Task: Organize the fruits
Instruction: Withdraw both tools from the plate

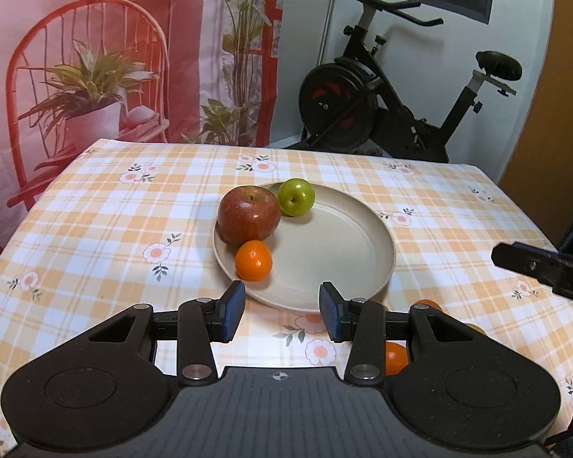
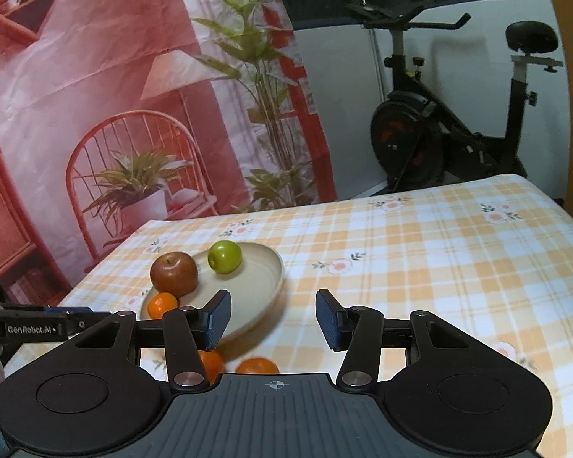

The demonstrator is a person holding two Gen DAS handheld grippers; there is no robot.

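Observation:
A beige plate (image 1: 347, 236) (image 2: 263, 267) on the checked tablecloth holds a red apple (image 1: 249, 213) (image 2: 174, 273), a green apple (image 1: 296, 197) (image 2: 225, 256) and an orange (image 1: 253, 260) (image 2: 162, 304). My left gripper (image 1: 282, 315) is open and empty, just in front of the plate's near rim. My right gripper (image 2: 273, 320) is open and empty, to the right of the plate. Two more oranges (image 2: 256, 365) (image 2: 211, 364) lie on the cloth under the right gripper; they also show in the left wrist view (image 1: 395, 357) (image 1: 428, 304), partly hidden by the fingers.
The right gripper shows at the right edge of the left wrist view (image 1: 542, 267); the left gripper shows at the left edge of the right wrist view (image 2: 34, 328). A yellowish fruit (image 1: 475, 329) peeks out by the left gripper. An exercise bike (image 1: 393, 107) stands behind the table.

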